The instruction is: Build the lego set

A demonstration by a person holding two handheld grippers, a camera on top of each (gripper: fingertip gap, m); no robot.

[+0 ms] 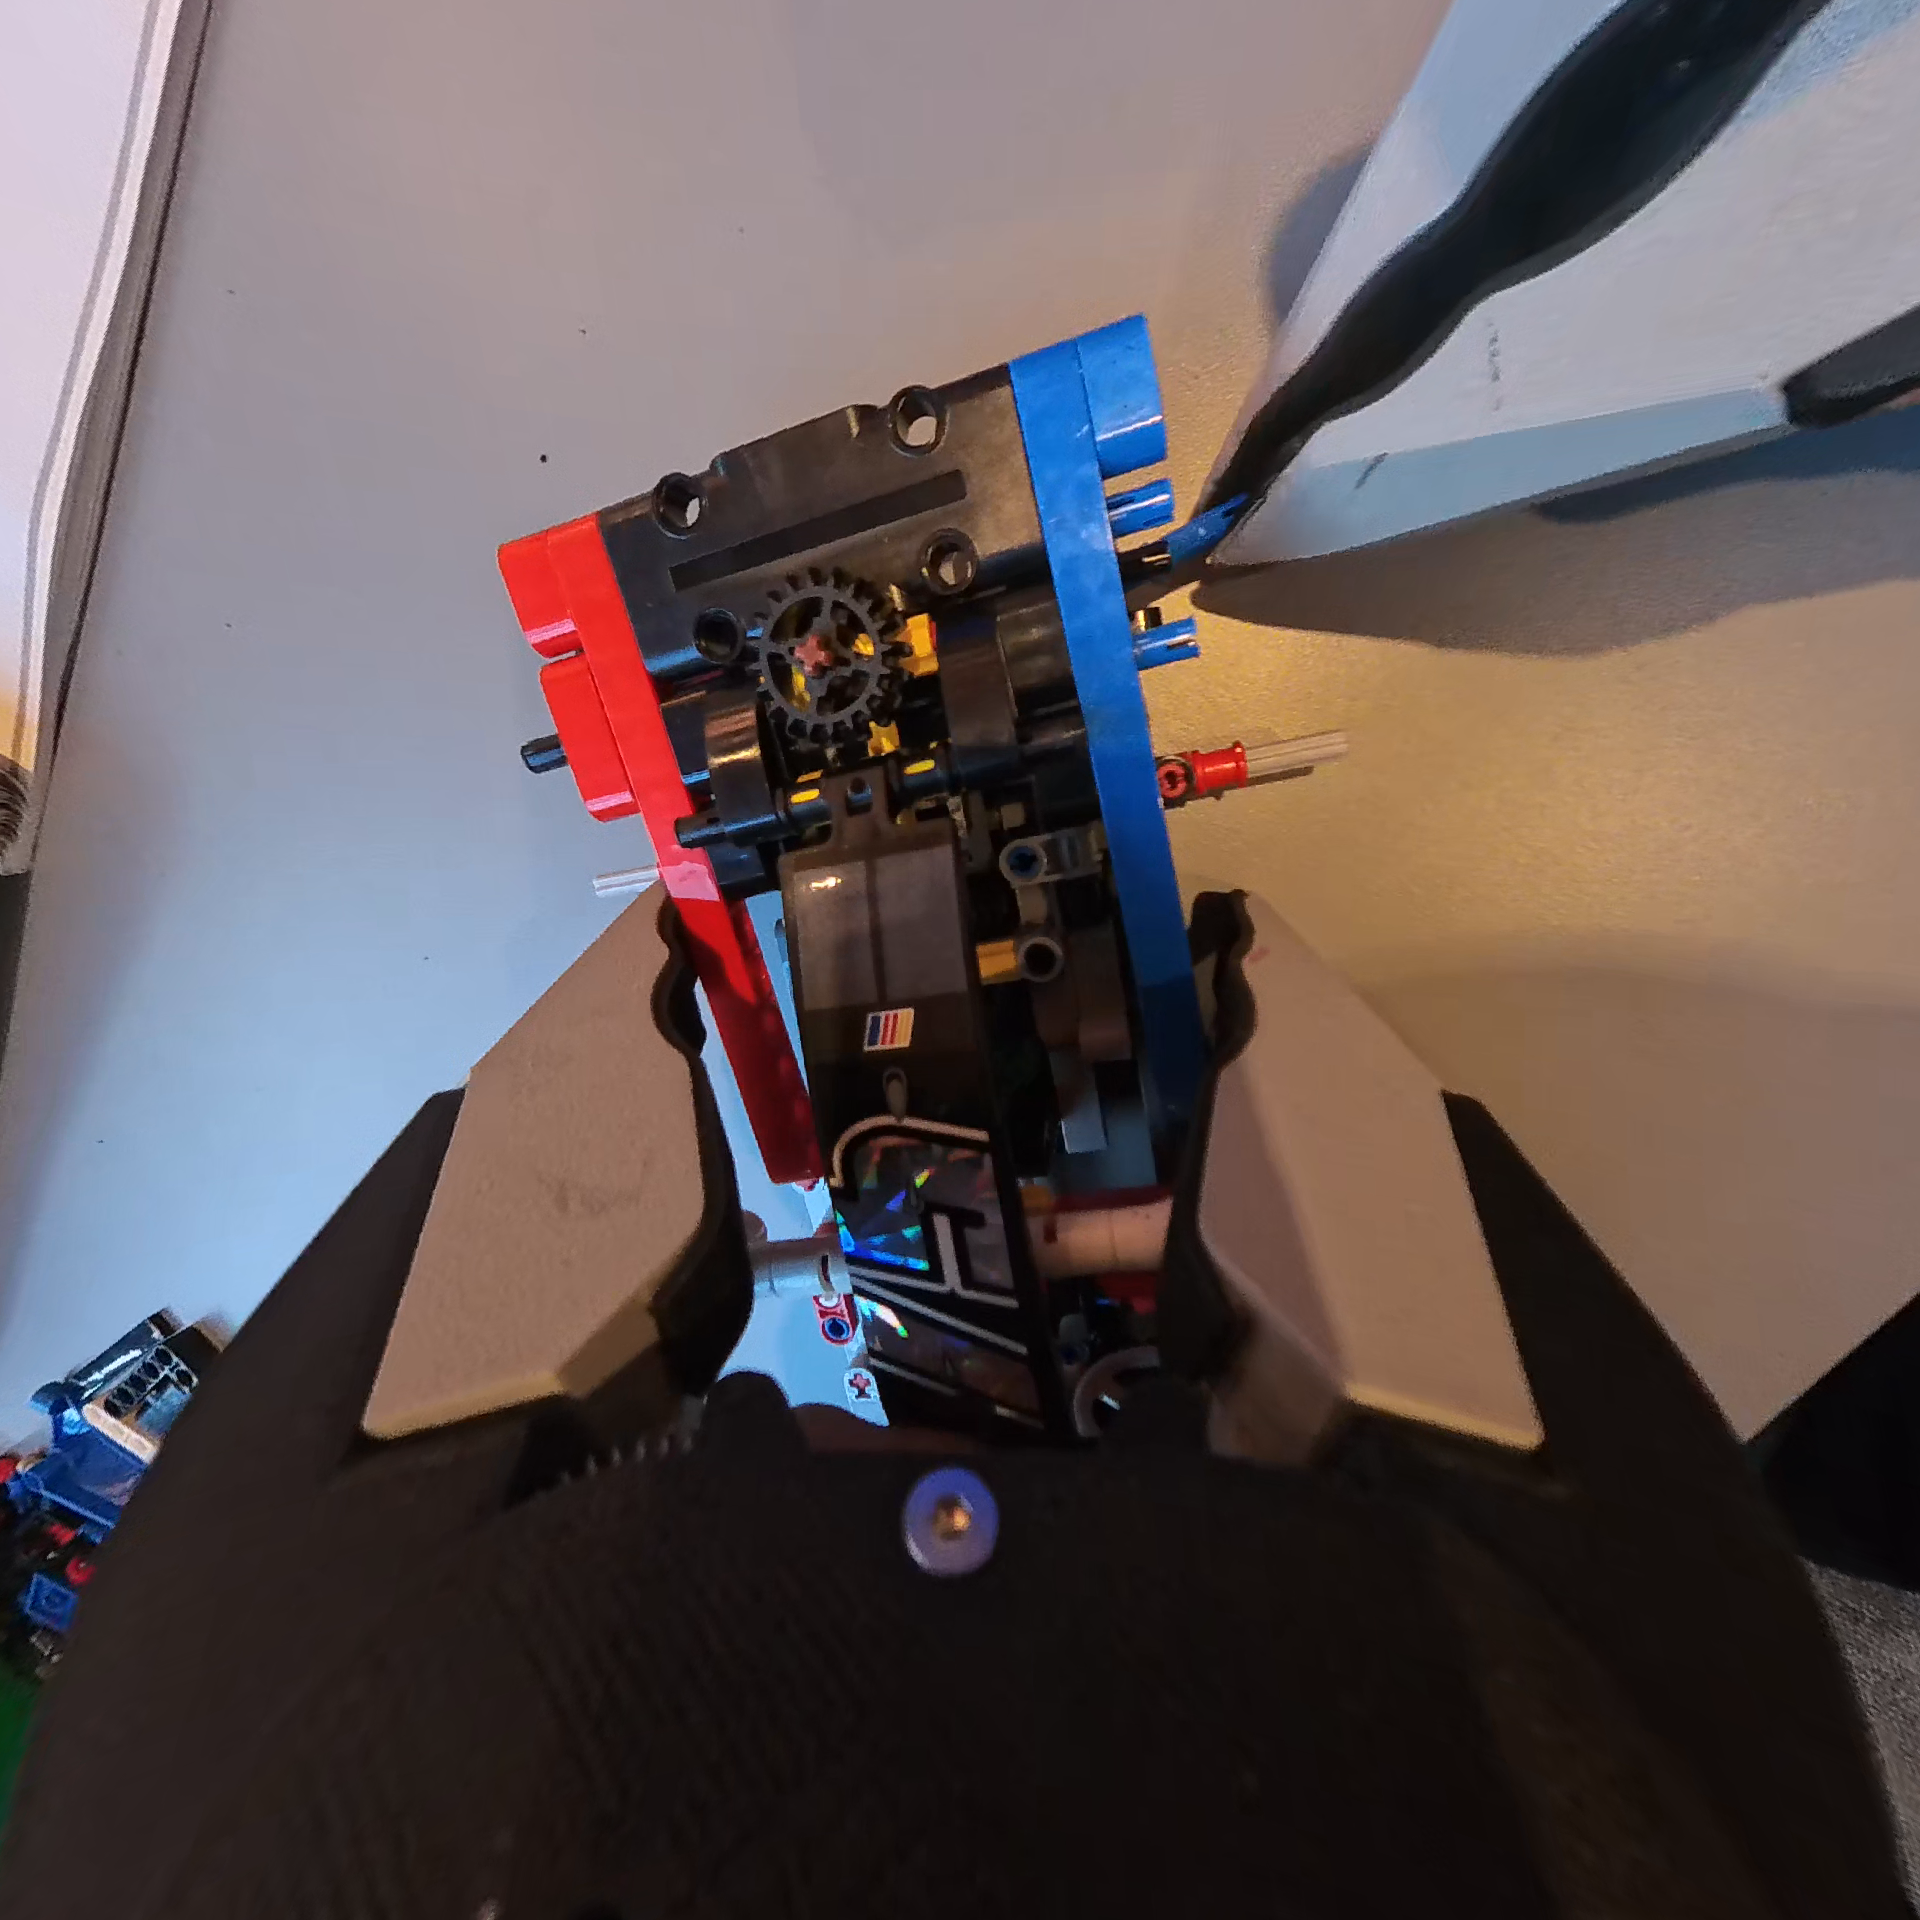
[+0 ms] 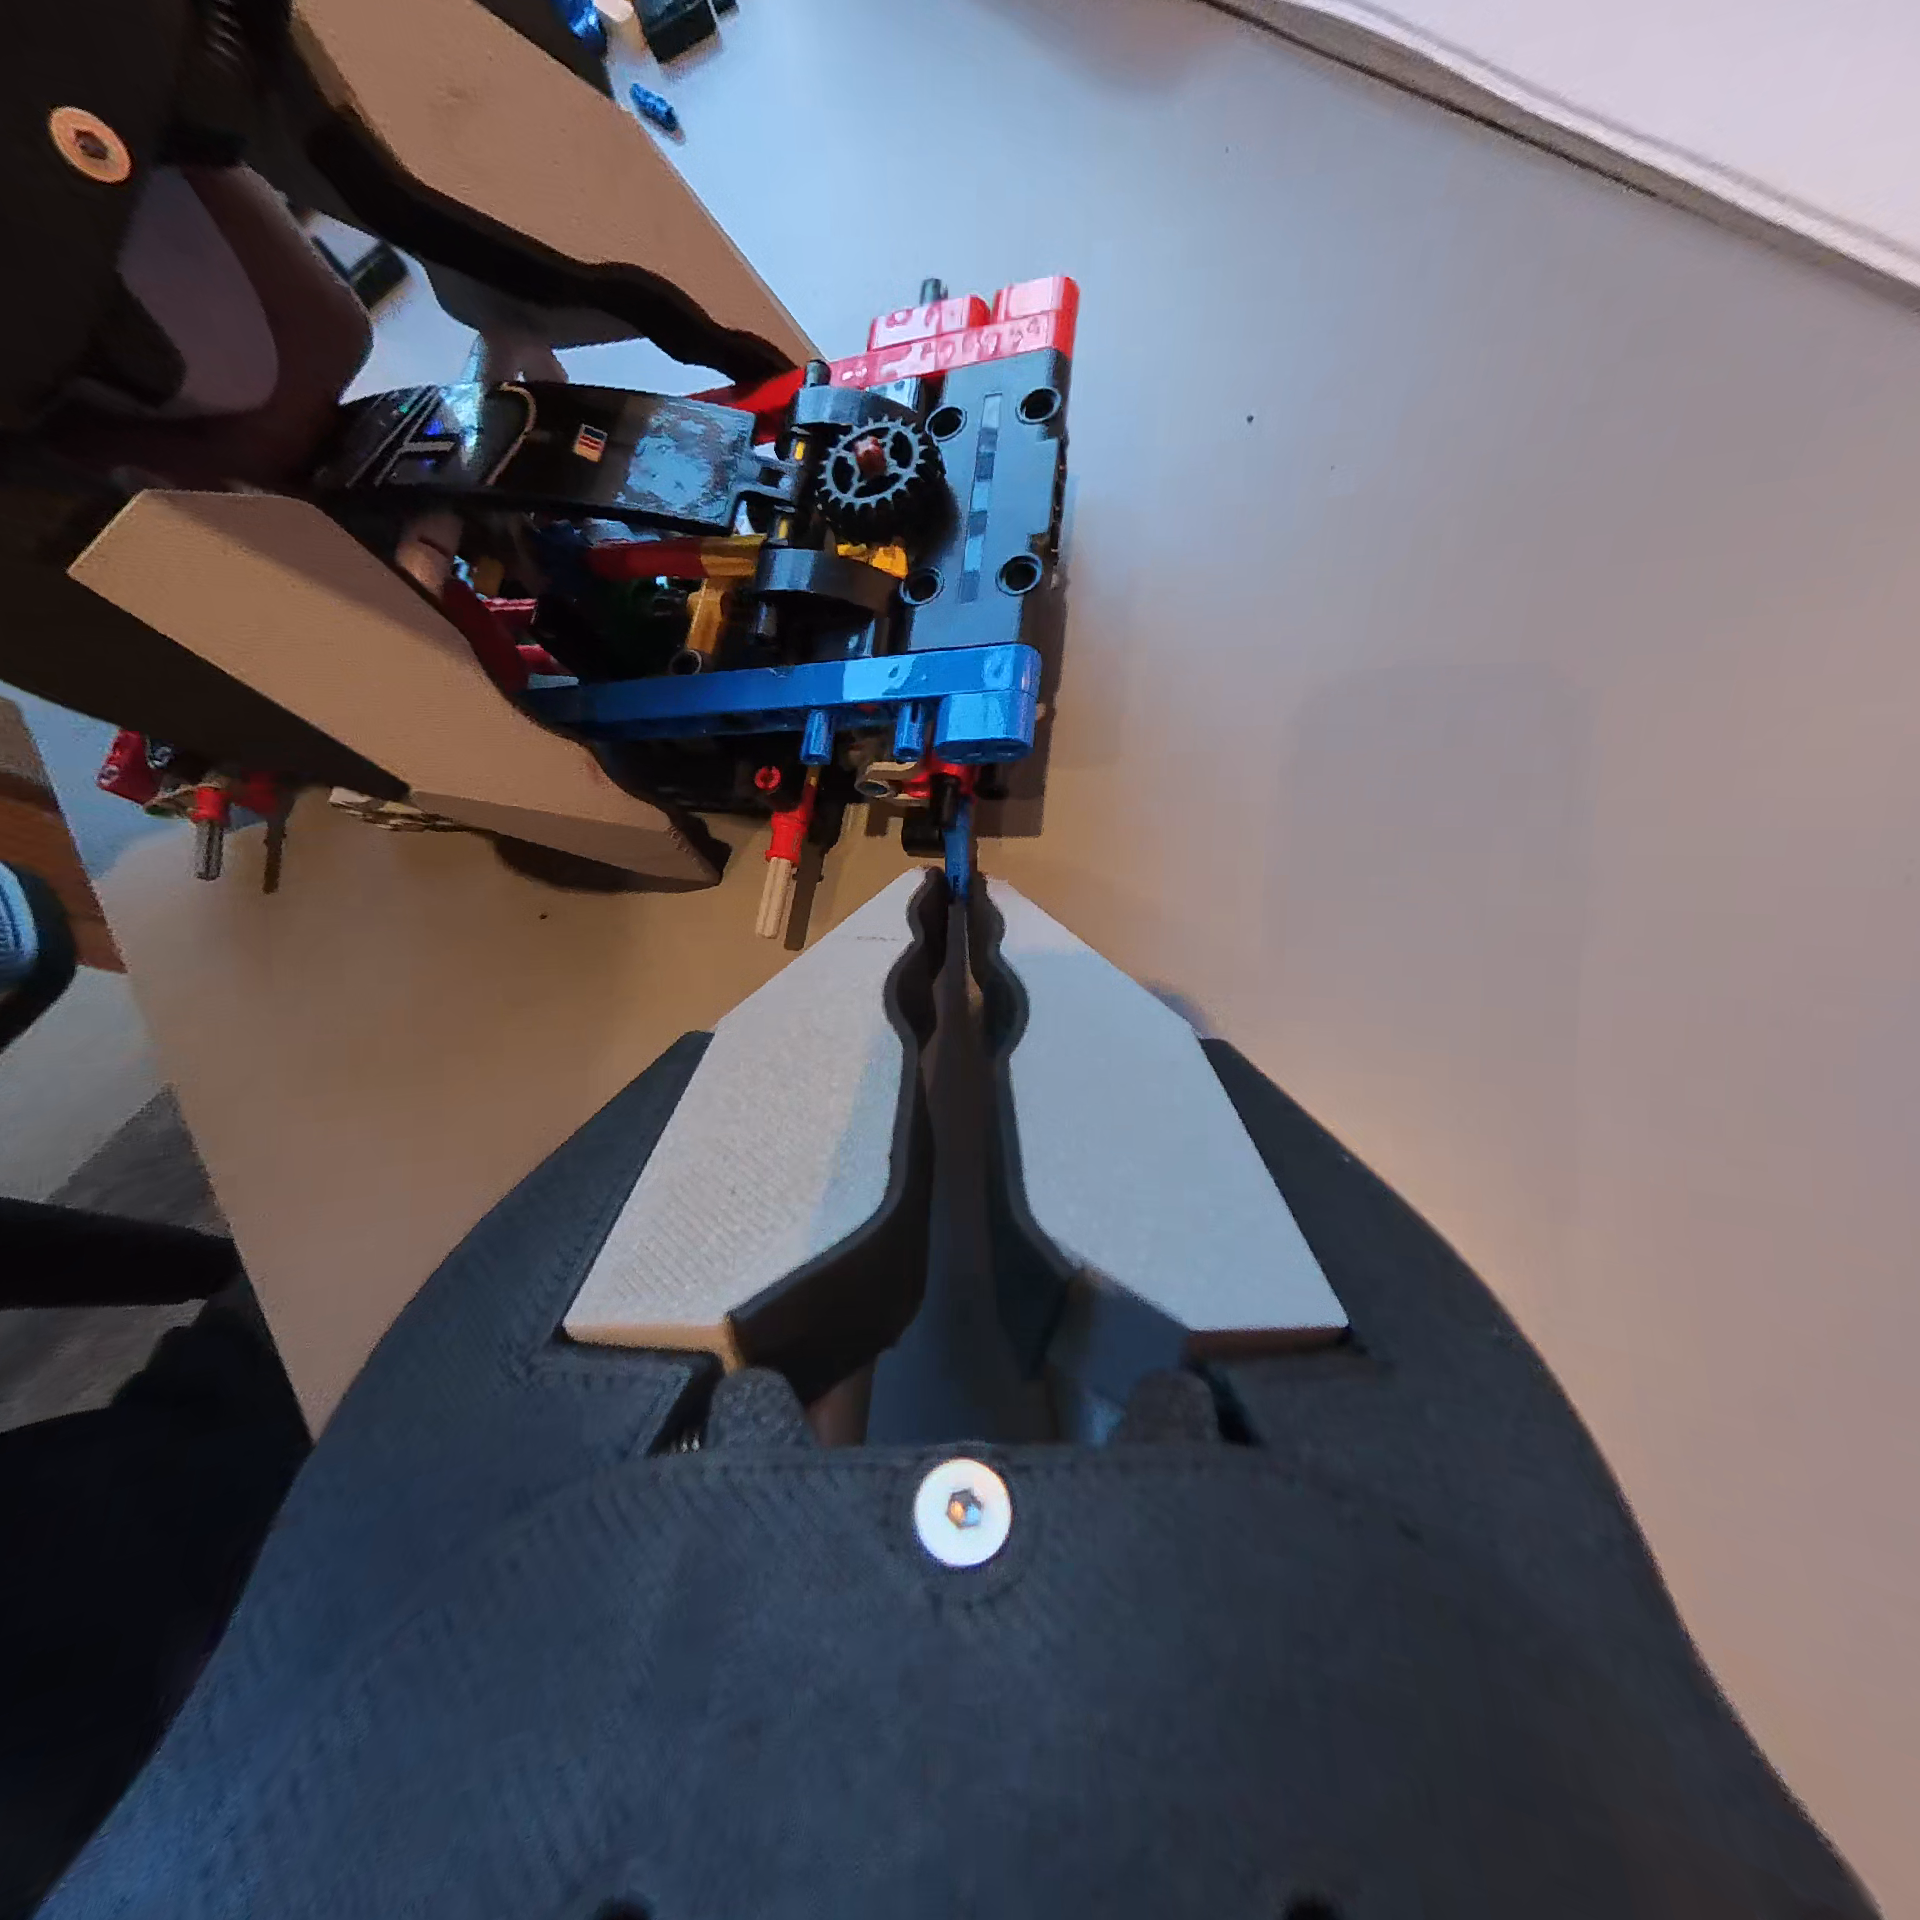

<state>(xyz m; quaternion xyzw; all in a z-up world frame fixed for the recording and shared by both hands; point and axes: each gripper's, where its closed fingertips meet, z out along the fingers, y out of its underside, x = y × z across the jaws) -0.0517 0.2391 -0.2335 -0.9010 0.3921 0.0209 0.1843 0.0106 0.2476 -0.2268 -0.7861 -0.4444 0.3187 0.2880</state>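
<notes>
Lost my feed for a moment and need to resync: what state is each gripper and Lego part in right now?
Left gripper: shut on the Lego assembly, held off the table.
Right gripper: shut on a blue pin, at the assembly's blue beam side.
Black gear: mounted on assembly.
Loose Lego parts: lying on table.

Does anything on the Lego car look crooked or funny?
Mostly it looks tidy. One thing stands out: the small blue pin pinched in the right gripper meets the blue side beam at a slant, not straight like the other blue pins beside it. The left gripper clamps the model firmly.
</notes>
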